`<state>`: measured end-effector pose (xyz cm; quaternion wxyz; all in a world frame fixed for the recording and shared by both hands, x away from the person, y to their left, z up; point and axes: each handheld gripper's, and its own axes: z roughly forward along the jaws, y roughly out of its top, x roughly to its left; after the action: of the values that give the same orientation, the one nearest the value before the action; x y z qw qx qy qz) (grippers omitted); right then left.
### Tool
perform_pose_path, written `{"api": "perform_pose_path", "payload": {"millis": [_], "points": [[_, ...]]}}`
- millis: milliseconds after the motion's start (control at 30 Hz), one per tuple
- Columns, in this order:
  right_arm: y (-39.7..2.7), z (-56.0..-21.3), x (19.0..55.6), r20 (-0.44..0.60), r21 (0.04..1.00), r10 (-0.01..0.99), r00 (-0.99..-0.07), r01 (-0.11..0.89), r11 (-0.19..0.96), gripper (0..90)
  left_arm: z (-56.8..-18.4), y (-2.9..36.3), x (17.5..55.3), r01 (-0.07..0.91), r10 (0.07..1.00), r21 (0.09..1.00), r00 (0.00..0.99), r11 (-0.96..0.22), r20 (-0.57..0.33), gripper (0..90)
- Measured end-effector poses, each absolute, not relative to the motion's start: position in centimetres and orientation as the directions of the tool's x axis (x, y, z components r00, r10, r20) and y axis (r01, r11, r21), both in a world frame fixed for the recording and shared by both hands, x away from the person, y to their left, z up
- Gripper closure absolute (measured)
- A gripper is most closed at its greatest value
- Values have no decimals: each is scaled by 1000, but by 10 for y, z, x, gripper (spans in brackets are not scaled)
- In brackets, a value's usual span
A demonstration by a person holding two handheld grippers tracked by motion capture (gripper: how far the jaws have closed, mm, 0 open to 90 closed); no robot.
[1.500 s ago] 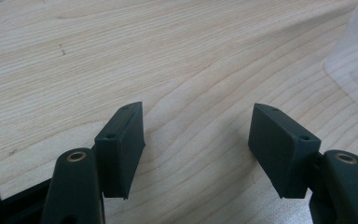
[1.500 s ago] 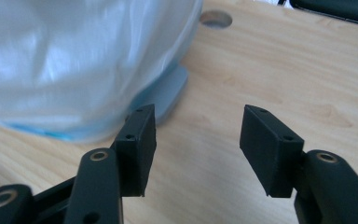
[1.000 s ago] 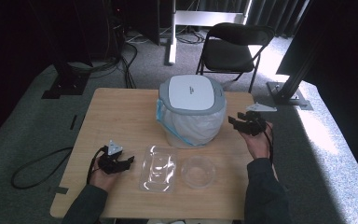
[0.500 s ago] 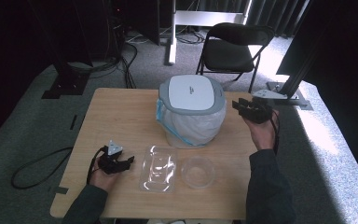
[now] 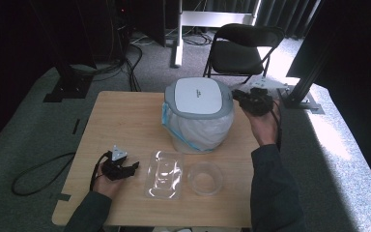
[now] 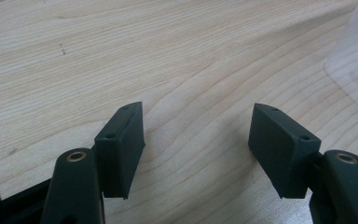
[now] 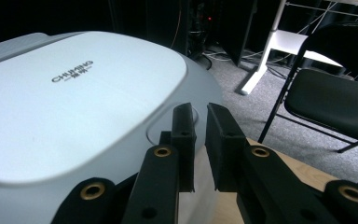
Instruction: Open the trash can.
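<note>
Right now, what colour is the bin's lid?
Pale grey lid with dark lettering, clearest in the right gripper view.

"CHUMING" on bin lid (image 7: 74, 98) (grey print)

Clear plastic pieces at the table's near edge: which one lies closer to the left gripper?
The flat rectangular tray, which lies just beside the left gripper. The round clear cup sits beyond it, on the tray's far side.

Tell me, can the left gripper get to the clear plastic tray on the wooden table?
Probably yes. The left gripper, jaws open, rests beside the clear plastic tray, with bare wooden table between them and nothing in the way.
</note>
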<state>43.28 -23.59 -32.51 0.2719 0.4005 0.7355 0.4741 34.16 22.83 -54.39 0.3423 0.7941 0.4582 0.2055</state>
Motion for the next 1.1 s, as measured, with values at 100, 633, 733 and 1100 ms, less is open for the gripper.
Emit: {"api": "perform_pose_path", "payload": {"millis": [100,633,733,1100], "points": [[-229,-325,437,-15,918,842,-540,327,227,809,-544,228,342,587,868,732,496,-346,13,360],[-224,-332,441,15,912,842,-540,352,209,885,-544,228,341,588,868,731,496,-347,13,356],[-225,-332,441,20,913,844,-537,353,203,854,-544,228,341,588,868,730,497,-347,13,356],[-229,-332,442,35,917,851,-524,355,181,724,-544,228,341,588,867,730,498,-348,12,353]]}}
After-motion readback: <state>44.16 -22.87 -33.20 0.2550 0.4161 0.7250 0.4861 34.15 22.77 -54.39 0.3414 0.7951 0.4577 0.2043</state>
